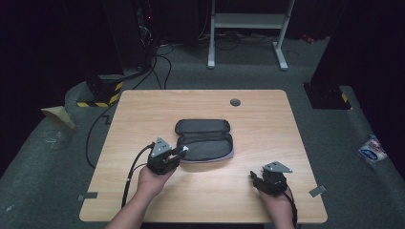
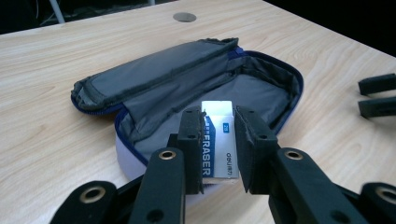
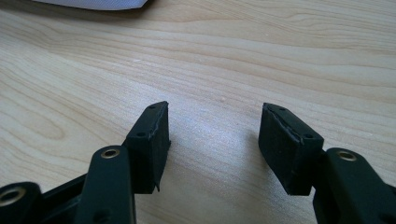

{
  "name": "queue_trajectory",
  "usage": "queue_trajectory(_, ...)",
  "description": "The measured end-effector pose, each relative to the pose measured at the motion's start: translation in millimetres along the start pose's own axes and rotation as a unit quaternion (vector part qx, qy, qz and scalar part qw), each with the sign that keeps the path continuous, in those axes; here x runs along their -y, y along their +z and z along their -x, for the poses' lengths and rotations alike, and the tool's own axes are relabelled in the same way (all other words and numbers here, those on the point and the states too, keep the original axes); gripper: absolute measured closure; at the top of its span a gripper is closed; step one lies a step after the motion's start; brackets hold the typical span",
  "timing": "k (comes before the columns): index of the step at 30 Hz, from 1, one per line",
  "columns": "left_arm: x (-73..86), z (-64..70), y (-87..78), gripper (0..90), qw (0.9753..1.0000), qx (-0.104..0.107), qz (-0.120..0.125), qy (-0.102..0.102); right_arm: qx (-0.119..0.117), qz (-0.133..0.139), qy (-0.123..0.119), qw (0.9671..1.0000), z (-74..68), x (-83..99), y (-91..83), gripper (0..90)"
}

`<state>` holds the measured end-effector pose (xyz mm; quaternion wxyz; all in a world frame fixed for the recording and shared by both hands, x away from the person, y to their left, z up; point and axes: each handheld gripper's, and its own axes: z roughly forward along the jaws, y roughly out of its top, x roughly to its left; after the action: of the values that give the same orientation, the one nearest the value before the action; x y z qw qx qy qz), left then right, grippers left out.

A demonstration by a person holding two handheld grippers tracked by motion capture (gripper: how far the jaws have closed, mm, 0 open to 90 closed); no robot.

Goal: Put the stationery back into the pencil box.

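one tool (image 2: 219, 140) grips eraser (image 2: 218, 140) (upright)

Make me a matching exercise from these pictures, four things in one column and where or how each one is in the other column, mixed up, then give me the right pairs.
Things:
1. eraser
2. pencil case
3. right gripper
4. left gripper

States:
A. lying unzipped and open on the table
B. jaws apart over bare wood
C. clamped between two black jaws
D. held at the case's near edge, shut on something

Pairs: 1-C, 2-A, 3-B, 4-D
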<state>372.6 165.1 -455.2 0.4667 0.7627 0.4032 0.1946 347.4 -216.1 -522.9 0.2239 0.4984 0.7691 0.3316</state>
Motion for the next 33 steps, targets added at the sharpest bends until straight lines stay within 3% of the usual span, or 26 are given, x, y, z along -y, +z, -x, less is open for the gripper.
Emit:
queue_trajectory(6,-13.6,-5.5,15.5,72.6,0.9999,0.000,-0.009,-0.010,0.001,0.000,0.000,1.0000,-0.1,0.0,0.0,42.8)
queue_trajectory(15,-27.7,-9.0,27.8,72.7,0.9997,-0.010,-0.022,0.004,0.001,0.000,0.000,1.0000,-0.1,0.0,0.0,42.7)
queue_trajectory(27,-16.8,-20.1,52.9,72.6,0.9971,-0.016,-0.071,-0.021,0.002,0.000,0.001,1.0000,-0.3,-0.4,0.6,42.6)
queue_trajectory(33,-10.3,-17.9,66.4,72.6,0.9948,-0.024,-0.098,-0.016,0.002,0.001,0.001,1.0000,-0.4,-0.3,0.5,42.6)
